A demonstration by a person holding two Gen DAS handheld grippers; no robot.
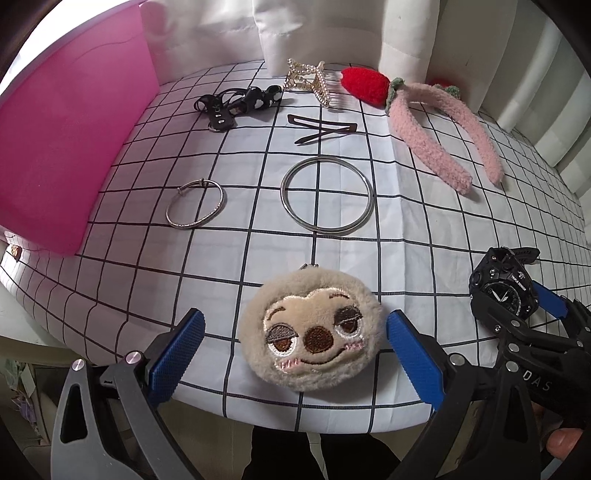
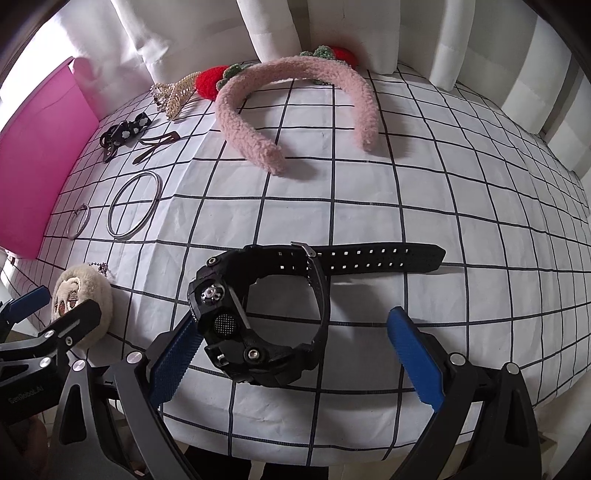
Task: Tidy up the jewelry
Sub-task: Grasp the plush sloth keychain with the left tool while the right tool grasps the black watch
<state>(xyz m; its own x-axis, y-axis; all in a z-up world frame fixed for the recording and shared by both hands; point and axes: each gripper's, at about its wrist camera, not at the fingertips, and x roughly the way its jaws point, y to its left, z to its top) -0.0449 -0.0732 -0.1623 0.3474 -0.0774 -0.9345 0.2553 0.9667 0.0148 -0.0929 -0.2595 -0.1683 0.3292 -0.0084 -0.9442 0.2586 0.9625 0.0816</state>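
Note:
A beige plush sloth-face charm [image 1: 309, 334] lies near the table's front edge, between the open blue pads of my left gripper [image 1: 295, 356], not gripped. A black wristwatch [image 2: 258, 317] lies on its side between the open pads of my right gripper [image 2: 295, 354]; its case touches or nearly touches the left pad [image 2: 177, 363]. The watch [image 1: 504, 286] and right gripper also show in the left wrist view at the right. A large silver bangle [image 1: 327, 194], a thin silver bracelet [image 1: 195, 205], dark hair clips [image 1: 323, 129], a black bow tie clip [image 1: 236, 101], a pearl claw clip [image 1: 306, 81] and a pink fuzzy headband [image 1: 443, 136] lie farther back.
A pink box [image 1: 70, 147] stands at the left edge of the checked tablecloth [image 1: 424, 229]. White curtains [image 2: 332, 29] hang behind the table. The table's front edge [image 1: 295, 424] is just under both grippers.

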